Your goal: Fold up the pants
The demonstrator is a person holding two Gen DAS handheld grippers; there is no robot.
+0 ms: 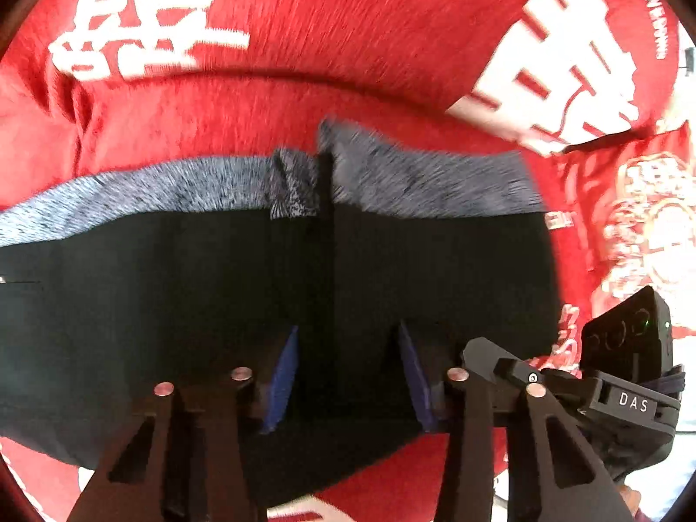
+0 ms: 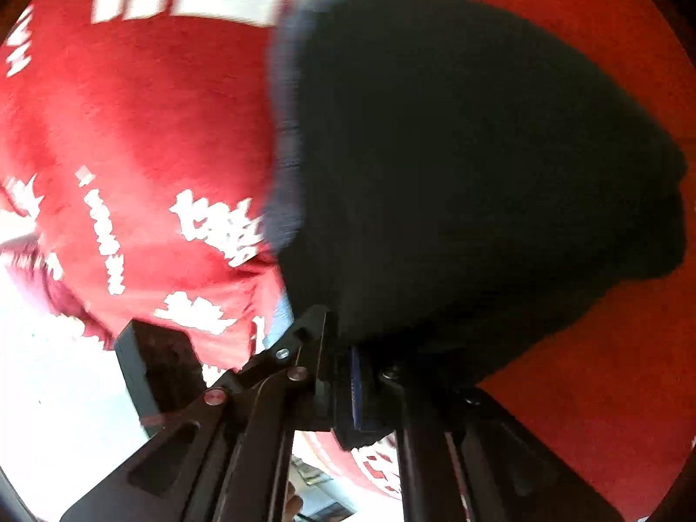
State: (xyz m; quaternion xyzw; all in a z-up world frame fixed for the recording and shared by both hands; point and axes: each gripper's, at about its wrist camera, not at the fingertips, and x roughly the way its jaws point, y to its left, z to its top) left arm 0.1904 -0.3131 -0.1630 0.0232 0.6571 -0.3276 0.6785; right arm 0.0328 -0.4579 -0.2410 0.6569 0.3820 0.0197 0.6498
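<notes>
The black pants (image 1: 217, 304) with a grey speckled waistband (image 1: 174, 187) lie on a red cloth. My left gripper (image 1: 348, 374) is open just above the black fabric, its blue pads (image 1: 282, 374) apart with nothing between them. The right gripper's body shows at the lower right of the left wrist view (image 1: 609, 391). In the right wrist view my right gripper (image 2: 352, 374) is shut on an edge of the black pants (image 2: 456, 165), which bulge up in front of the camera. The grey waistband edge (image 2: 282, 139) shows on their left side.
A red cloth with large white characters (image 1: 348, 43) covers the surface under the pants; it also fills the right wrist view (image 2: 130, 130). A bright white area (image 2: 52, 369) lies beyond the cloth's lower left edge.
</notes>
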